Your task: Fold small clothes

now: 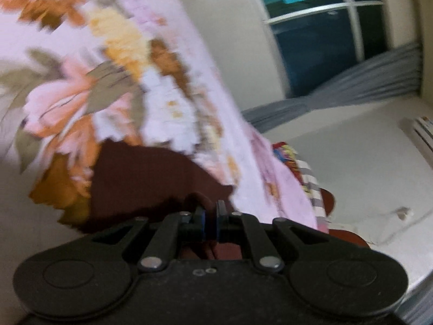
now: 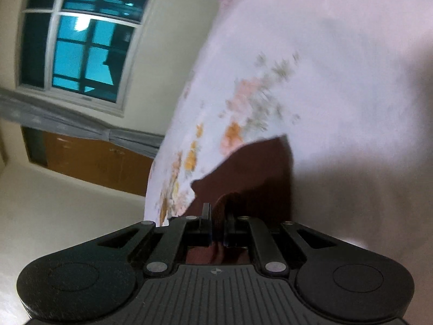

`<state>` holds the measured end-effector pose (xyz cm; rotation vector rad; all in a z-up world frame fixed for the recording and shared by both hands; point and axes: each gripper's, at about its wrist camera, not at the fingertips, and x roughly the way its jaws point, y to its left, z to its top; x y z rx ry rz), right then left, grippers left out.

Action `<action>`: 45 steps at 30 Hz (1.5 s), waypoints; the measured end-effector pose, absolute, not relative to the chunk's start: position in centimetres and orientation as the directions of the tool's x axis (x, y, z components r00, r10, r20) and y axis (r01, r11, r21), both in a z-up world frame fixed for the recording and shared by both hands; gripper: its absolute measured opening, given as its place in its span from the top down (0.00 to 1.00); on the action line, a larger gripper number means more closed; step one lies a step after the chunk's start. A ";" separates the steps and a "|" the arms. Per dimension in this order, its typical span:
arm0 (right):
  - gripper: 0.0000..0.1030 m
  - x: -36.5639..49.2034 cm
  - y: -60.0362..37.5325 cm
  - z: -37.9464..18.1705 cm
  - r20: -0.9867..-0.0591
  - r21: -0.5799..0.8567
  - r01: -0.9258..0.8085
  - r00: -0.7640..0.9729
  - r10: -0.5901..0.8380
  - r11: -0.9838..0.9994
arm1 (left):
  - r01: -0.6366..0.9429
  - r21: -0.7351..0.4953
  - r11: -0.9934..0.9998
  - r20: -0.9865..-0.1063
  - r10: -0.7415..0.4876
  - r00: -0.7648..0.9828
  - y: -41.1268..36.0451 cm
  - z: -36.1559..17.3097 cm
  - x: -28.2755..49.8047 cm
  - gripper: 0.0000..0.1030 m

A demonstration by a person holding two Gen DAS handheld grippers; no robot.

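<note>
A dark maroon garment point(image 1: 140, 178) lies on a floral bedsheet point(image 1: 81, 81) in the left wrist view, and one bunched edge runs up into my left gripper point(image 1: 211, 211). Its pads stand close together, pinching that bunched cloth. In the right wrist view the same maroon garment point(image 2: 257, 168) spreads over the pale sheet point(image 2: 324, 81). A fold of it stands between the pads of my right gripper point(image 2: 217, 211), which is shut on it. Both views are blurred.
A colourful and checked pile of cloth point(image 1: 297, 168) sits at the sheet's edge, right of the left gripper. A window point(image 2: 81, 54) with a grey curtain point(image 2: 67, 124) and a wooden cabinet point(image 2: 94, 162) show beyond the bed. A white wall point(image 1: 365, 176) lies to the right.
</note>
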<state>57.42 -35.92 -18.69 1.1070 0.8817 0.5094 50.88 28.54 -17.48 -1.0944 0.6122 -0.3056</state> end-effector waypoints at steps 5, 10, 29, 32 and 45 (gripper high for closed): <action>0.64 56.7 -37.0 -18.9 -0.342 0.926 0.072 0.571 0.746 0.370 | -0.073 -0.905 0.420 -0.307 -0.524 0.794 29.1 -18.1 50.1 0.71; 0.40 55.3 -37.4 -16.8 -0.306 0.924 -0.020 0.562 0.768 0.383 | 0.021 -0.901 0.433 -0.274 -0.608 0.745 28.4 -16.6 49.8 0.60; 0.55 59.2 -37.6 -18.2 -0.342 0.904 0.047 0.677 0.652 0.425 | -0.138 -0.940 0.311 -0.271 -0.439 0.857 30.7 -19.2 54.2 0.79; 0.50 57.6 -38.0 -16.9 -0.355 0.870 -0.026 0.661 0.661 0.493 | -0.101 -0.909 0.404 -0.294 -0.449 0.844 30.8 -17.4 52.7 0.70; 0.50 58.5 -34.0 -15.7 -0.501 0.672 -0.178 0.605 0.618 0.719 | 0.091 -0.552 0.829 -0.527 -0.431 0.732 24.7 -13.8 55.1 0.60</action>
